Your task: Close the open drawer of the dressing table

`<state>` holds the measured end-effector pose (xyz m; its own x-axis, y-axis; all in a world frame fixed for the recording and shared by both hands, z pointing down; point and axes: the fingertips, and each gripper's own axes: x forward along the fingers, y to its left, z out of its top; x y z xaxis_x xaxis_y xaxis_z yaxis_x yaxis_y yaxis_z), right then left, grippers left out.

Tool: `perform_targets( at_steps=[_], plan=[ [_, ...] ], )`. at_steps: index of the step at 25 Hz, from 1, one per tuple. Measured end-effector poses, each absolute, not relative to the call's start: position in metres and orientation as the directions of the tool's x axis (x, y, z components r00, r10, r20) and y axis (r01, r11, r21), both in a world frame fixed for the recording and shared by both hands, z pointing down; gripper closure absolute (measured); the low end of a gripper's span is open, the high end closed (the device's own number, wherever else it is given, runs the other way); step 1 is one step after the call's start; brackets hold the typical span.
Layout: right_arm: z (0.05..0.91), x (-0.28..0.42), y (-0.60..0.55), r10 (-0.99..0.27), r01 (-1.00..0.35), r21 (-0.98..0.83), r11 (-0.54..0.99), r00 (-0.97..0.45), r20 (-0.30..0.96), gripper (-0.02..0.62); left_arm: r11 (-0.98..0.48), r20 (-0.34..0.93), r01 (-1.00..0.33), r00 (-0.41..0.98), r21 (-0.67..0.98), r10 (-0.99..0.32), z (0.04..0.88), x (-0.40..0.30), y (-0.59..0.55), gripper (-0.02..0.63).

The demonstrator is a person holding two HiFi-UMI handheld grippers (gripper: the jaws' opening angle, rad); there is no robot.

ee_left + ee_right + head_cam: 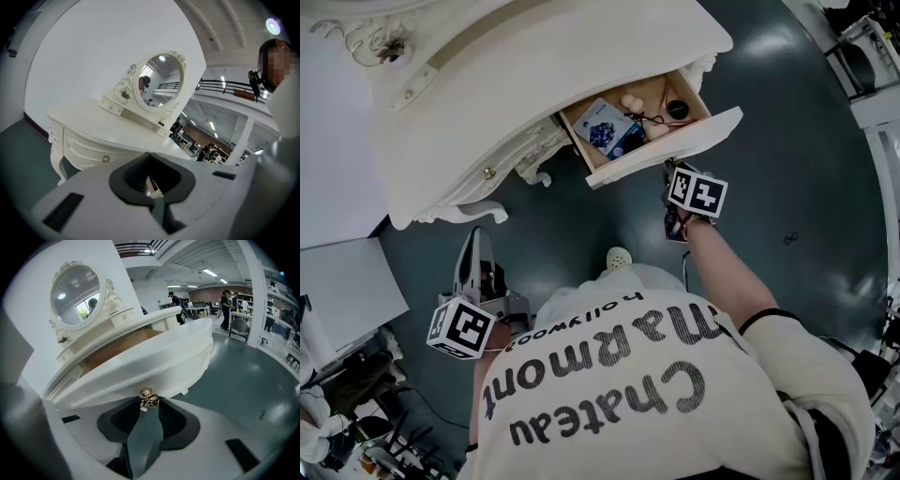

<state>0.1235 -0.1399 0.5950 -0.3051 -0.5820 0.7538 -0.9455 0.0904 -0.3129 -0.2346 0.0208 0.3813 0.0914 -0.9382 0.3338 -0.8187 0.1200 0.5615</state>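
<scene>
Right tongs (149,405) around brass knob (147,397) of open cream-white, wood-lined drawer (154,357)

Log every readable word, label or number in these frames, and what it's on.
"Chateau Marmont": back of the person's shirt, upside down in the head view.
"Hollywood": smaller, same shirt.
Blue packet in the drawer: print too small to read.

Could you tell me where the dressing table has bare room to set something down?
The tabletop is bare from the mirror base to its front edge. The open drawer is crowded: a blue packet, a black round item, other small things, and the right tongs grip its knob.
</scene>
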Motion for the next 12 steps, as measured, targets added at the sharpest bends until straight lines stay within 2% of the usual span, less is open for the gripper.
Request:
perform_targets(
  at_steps=[12],
  plan=[
    [0.5957,0.1195,-0.1432,-0.59,-0.945,-0.312,0.098,-0.307,0.747,0.454,0.114,0.351,-0.813,0.116,0.571,-0.929,0.3898,-0.2319,0.0138,0.598]
  ],
)
